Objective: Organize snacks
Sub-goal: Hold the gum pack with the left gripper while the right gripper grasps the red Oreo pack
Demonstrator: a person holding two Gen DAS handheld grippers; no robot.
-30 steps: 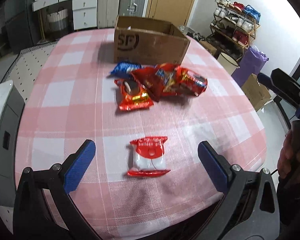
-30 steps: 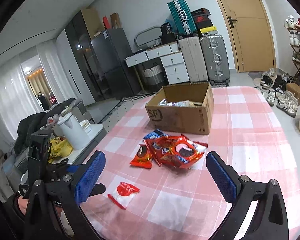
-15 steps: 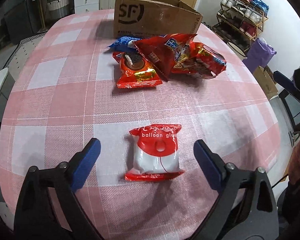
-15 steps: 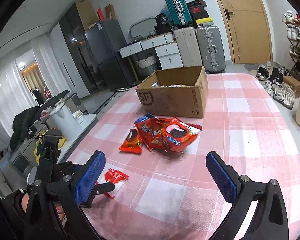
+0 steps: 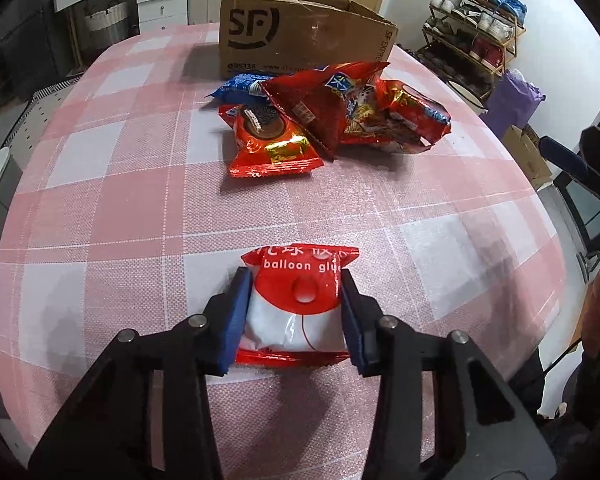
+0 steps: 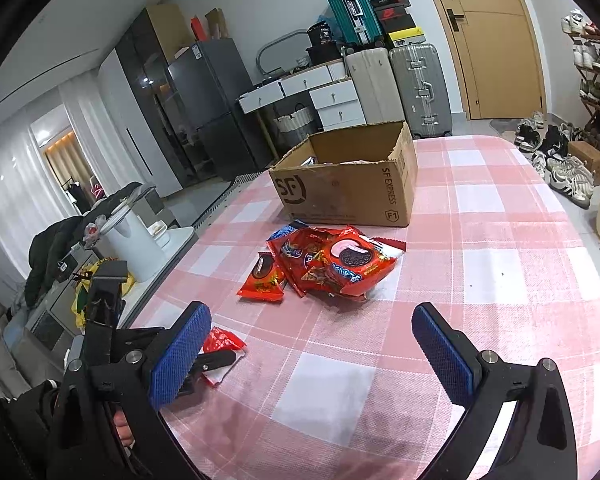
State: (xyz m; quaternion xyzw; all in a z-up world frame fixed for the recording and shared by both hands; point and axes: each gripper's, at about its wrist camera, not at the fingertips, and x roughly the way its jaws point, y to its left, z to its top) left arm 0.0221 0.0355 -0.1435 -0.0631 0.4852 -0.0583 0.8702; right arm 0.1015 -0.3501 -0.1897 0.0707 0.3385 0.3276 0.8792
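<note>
The balloon glue packet (image 5: 298, 304) lies on the surface (image 5: 120, 216) between the left gripper's (image 5: 296, 316) fingers (image 5: 234, 320); the snack pile (image 5: 332, 116) lies behind it; the cardboard box (image 5: 300, 36) stands behind the pile.

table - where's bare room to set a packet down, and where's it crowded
Bare cloth lies between the snack pile and the held packet, and right of the pile toward the table edge. It is crowded between the pile and the cardboard box.
</note>
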